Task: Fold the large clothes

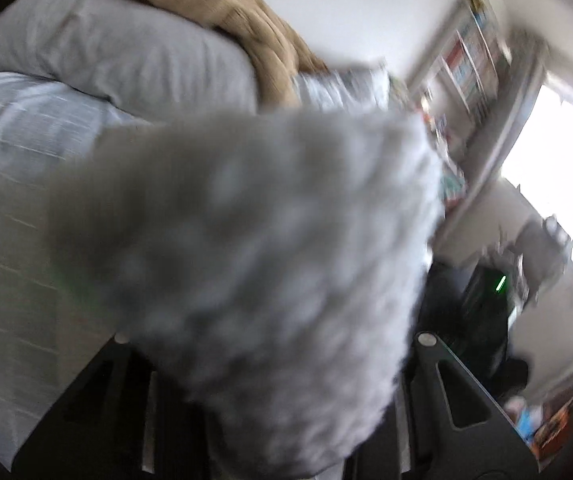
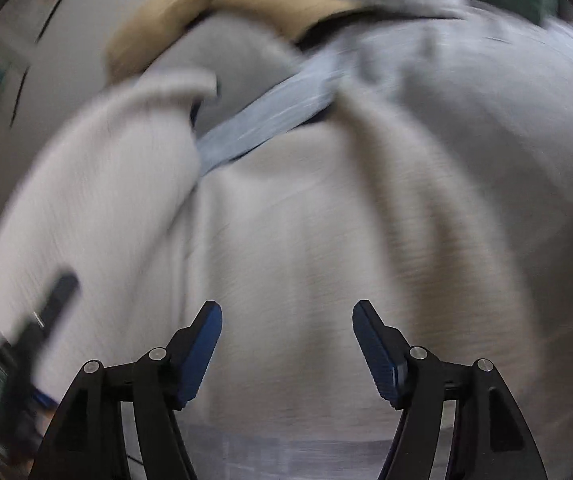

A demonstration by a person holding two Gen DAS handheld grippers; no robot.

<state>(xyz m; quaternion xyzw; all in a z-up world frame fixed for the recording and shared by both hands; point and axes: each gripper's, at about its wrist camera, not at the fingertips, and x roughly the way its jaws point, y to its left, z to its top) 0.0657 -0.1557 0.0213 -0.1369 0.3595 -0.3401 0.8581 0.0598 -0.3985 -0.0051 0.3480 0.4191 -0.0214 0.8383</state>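
On the bed (image 1: 14, 184), left tongs (image 1: 270, 360) pinch the grey fleece garment (image 1: 254, 240), right tongs (image 2: 286, 344) spread, empty; one-sided lift risks fabric slipping loose.

A blurred grey fleece garment (image 1: 254, 264) covers the left tongs (image 1: 270, 360).

bed: covered in a pale blue striped duvet (image 1: 26, 200)
pillow: grey pillow (image 1: 118, 56) sits right on the duvet
blanket: tan knit blanket (image 1: 246, 24) piled over the pillow's top edge
garment: big off-white knit (image 2: 306, 240) spread across the bed, all pretty blurry tbh
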